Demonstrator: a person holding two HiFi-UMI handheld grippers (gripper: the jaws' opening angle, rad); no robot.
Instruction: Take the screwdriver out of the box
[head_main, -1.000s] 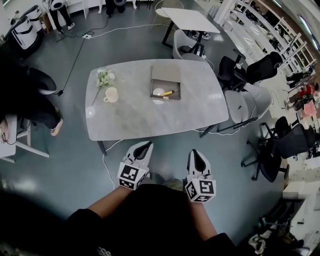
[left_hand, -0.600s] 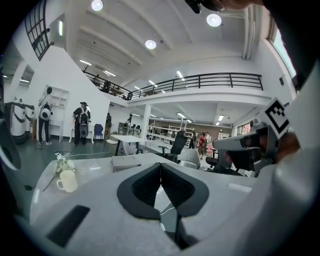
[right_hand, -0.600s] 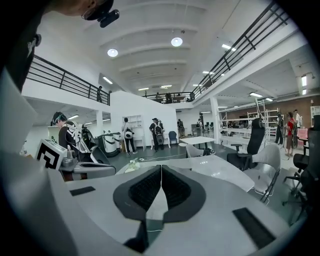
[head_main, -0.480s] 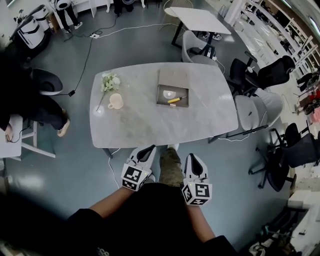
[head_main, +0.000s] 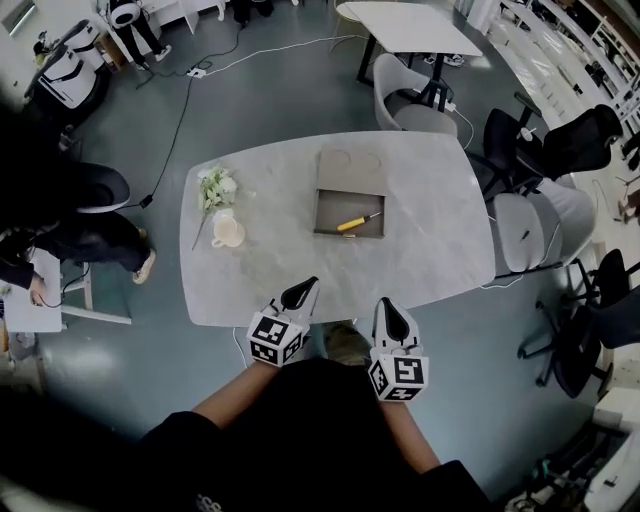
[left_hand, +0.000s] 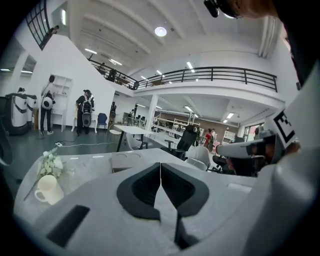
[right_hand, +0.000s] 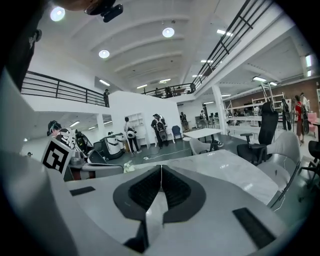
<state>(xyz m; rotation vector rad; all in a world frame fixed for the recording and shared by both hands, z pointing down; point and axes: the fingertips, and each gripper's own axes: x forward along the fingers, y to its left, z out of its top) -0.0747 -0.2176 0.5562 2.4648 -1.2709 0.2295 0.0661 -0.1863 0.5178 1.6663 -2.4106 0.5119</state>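
The yellow-handled screwdriver (head_main: 358, 221) lies slantwise inside the open grey box (head_main: 326, 213), in its nearer half and toward its right wall. The box sits about midway along the pale marble table (head_main: 440, 230). Only the head view shows the tool. In the left gripper view the box (left_hand: 125, 161) shows just a low side wall, its inside hidden. That view does give the cream cup (left_hand: 46, 187) and the white flowers (left_hand: 50, 162) at the table's left, close together.

The left gripper (head_main: 303, 287) and the right gripper (head_main: 388, 304) are side by side at the table's near edge, well apart from the box. Each gripper's own view shows its jaws pressed together with nothing between them.
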